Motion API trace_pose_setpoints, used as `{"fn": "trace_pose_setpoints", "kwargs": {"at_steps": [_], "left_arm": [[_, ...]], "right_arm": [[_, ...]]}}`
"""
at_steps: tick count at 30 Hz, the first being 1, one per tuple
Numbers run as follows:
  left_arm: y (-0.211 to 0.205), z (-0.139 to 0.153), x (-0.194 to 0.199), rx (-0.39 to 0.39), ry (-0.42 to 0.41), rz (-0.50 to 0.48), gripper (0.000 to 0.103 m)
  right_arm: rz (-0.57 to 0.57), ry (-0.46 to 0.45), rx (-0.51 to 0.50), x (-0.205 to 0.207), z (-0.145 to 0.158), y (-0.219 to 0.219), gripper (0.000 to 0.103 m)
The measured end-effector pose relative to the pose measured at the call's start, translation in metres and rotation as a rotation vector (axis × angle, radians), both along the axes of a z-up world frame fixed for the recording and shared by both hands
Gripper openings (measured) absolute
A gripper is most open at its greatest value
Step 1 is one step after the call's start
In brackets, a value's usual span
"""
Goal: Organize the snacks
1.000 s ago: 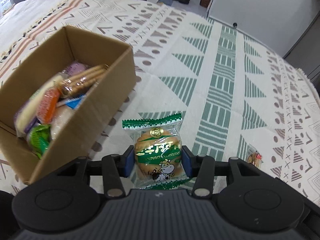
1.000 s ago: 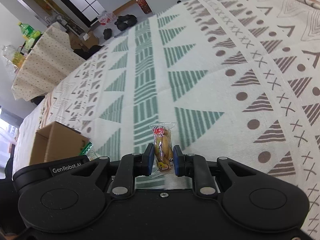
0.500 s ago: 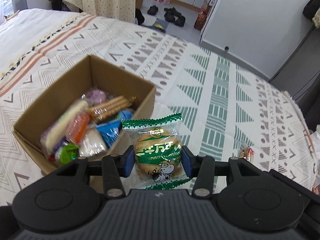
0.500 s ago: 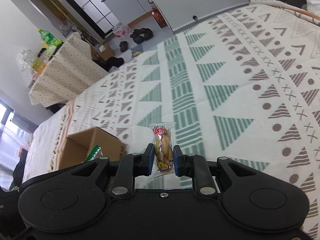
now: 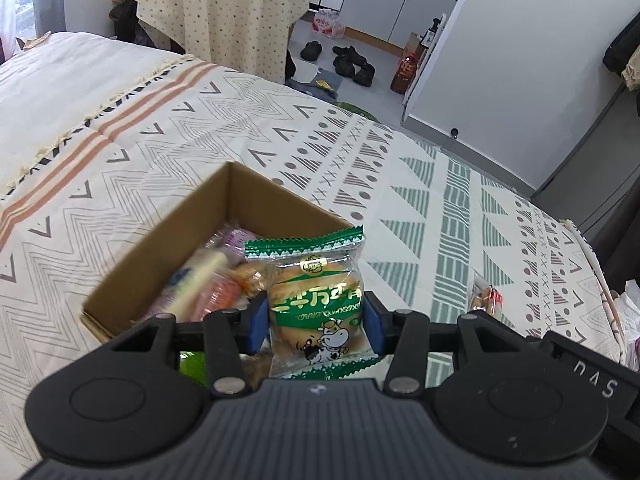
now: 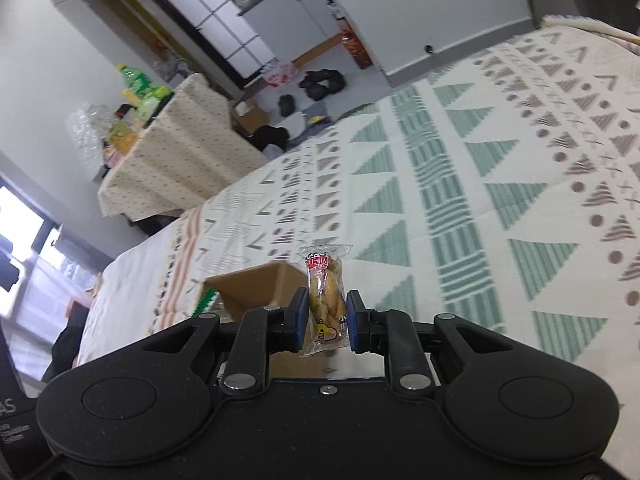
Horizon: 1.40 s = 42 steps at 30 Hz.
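With our left claw we clamp a green-wrapped bun packet between both blue pads, holding it upright over the near right corner of the open cardboard box, which sits on the patterned bedspread with other snacks inside. Our right claw is closed on a slim clear packet of biscuits, held above the bed, with the cardboard box just beyond it to the left.

The cardboard box is open on top, its near half crowded with snack packets; bare bedspread lies right.
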<state>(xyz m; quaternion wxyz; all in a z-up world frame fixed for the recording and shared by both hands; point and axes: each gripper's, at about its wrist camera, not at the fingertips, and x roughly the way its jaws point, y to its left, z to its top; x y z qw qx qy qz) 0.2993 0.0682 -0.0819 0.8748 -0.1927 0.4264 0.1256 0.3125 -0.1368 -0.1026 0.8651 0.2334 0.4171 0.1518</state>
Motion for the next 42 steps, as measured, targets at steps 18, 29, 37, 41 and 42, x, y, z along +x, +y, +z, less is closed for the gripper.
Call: {"fn": "trace_pose_setpoints", "kwargs": {"at_steps": [18,29,37,41,42], "left_arm": [[0.066,-0.007,0.012,-0.005,0.006,0.018,0.047],[0.086,-0.016,0.007,-0.043,0.046,0.043,0.057],[0.093,-0.01,-0.011,-0.025,0.057,0.071,0.072],[0.095,-0.007,-0.023,-0.003,0.061,0.092,0.081],[0.095,-0.007,-0.025,0.002,0.062,0.095,0.082]], "right_arm": [[0.087,0.004,-0.005,0.018,0.001,0.078,0.02],[0.115,0.025,-0.022,0.019,-0.003,0.104,0.02],[0.112,0.037,-0.019,0.011,-0.001,0.108,0.021],[0.101,0.048,-0.019,0.005,0.0,0.106,0.032],[0.098,0.05,-0.012,0.003,0.001,0.105,0.039]]}}
